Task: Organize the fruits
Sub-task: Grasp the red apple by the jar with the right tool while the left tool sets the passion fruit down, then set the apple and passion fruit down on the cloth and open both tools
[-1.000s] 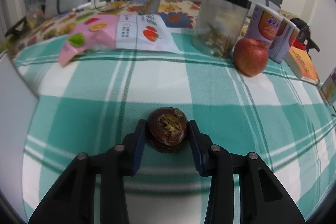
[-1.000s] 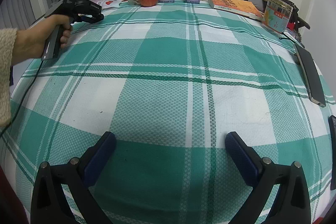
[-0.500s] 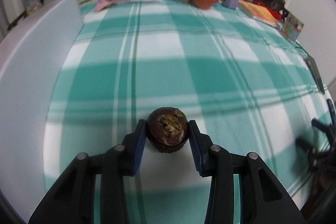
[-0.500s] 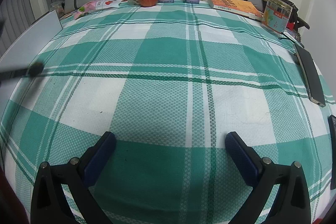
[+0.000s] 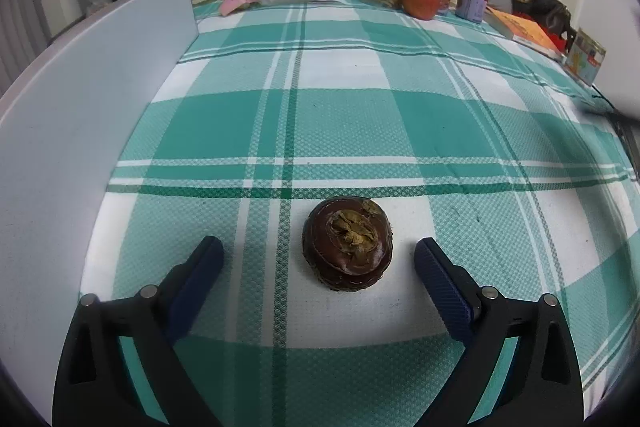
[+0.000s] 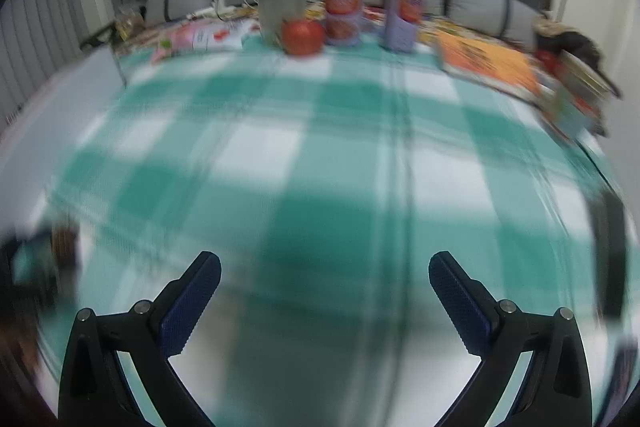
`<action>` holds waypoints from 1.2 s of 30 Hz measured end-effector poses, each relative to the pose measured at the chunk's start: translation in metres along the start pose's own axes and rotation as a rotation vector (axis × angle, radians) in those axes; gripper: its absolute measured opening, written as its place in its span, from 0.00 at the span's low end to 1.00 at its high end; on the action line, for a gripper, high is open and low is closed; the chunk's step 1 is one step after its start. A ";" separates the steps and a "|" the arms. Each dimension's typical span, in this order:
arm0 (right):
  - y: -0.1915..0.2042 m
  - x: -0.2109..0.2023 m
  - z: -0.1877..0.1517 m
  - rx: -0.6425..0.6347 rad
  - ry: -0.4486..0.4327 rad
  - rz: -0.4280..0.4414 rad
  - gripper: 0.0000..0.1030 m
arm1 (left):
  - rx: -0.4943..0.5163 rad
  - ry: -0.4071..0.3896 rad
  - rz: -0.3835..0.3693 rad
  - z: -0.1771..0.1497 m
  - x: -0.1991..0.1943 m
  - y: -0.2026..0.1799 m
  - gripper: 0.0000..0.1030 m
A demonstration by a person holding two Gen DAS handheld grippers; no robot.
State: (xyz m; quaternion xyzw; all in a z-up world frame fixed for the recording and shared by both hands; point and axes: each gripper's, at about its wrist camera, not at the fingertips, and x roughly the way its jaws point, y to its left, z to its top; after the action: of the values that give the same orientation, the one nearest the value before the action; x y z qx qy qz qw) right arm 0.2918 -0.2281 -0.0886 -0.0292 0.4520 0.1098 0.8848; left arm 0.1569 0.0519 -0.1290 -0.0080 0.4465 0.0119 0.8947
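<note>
While the left gripper point(image 5: 318, 257) stands wide open, the mangosteen point(image 5: 347, 243) sits between its fingers, touching neither. Far behind the mangosteen sits a red apple point(image 5: 421, 2). The right gripper point(image 6: 324, 273) is wide open too, holding nothing, but its view is blurry.

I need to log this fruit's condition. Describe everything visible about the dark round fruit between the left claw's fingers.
The fruit is round, slightly flattened, with a glossy dark brown-purple rind. Its top faces the camera and shows a dried, crumpled tan-brown calyx in a shallow ring. It rests on a white square of the plaid cloth, casting a small shadow. The left claw is open; both fingers stand clear of it on either side. Nothing else touches it.
</note>
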 end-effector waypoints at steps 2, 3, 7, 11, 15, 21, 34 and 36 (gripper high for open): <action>0.002 0.034 0.049 0.013 0.004 0.020 1.00 | -0.001 -0.001 0.001 -0.001 0.000 0.000 0.95; 0.005 0.049 0.069 0.012 0.000 0.024 1.00 | -0.001 -0.001 0.001 -0.001 0.000 0.000 0.95; 0.023 0.110 0.148 -0.011 -0.016 0.008 0.99 | -0.002 -0.001 0.000 0.000 0.000 0.000 0.95; 0.040 0.157 0.200 -0.010 -0.004 -0.031 0.99 | -0.003 -0.001 0.000 0.000 0.001 0.000 0.95; 0.045 0.194 0.223 -0.009 0.054 -0.102 0.86 | -0.002 -0.001 -0.001 0.000 0.001 0.000 0.95; 0.027 0.171 0.212 0.045 0.028 -0.066 0.67 | -0.002 -0.001 -0.001 0.000 0.001 0.000 0.95; 0.062 -0.007 -0.037 -0.123 0.220 0.068 0.67 | -0.001 0.004 0.005 0.001 0.002 0.000 0.96; 0.068 -0.018 -0.068 -0.112 0.200 0.040 0.68 | -0.003 0.011 -0.001 0.002 0.003 0.000 0.96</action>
State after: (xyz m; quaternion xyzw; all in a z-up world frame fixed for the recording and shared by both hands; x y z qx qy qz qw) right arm 0.2127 -0.1751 -0.1110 -0.0801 0.5315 0.1492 0.8299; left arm 0.1600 0.0525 -0.1302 -0.0095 0.4515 0.0119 0.8922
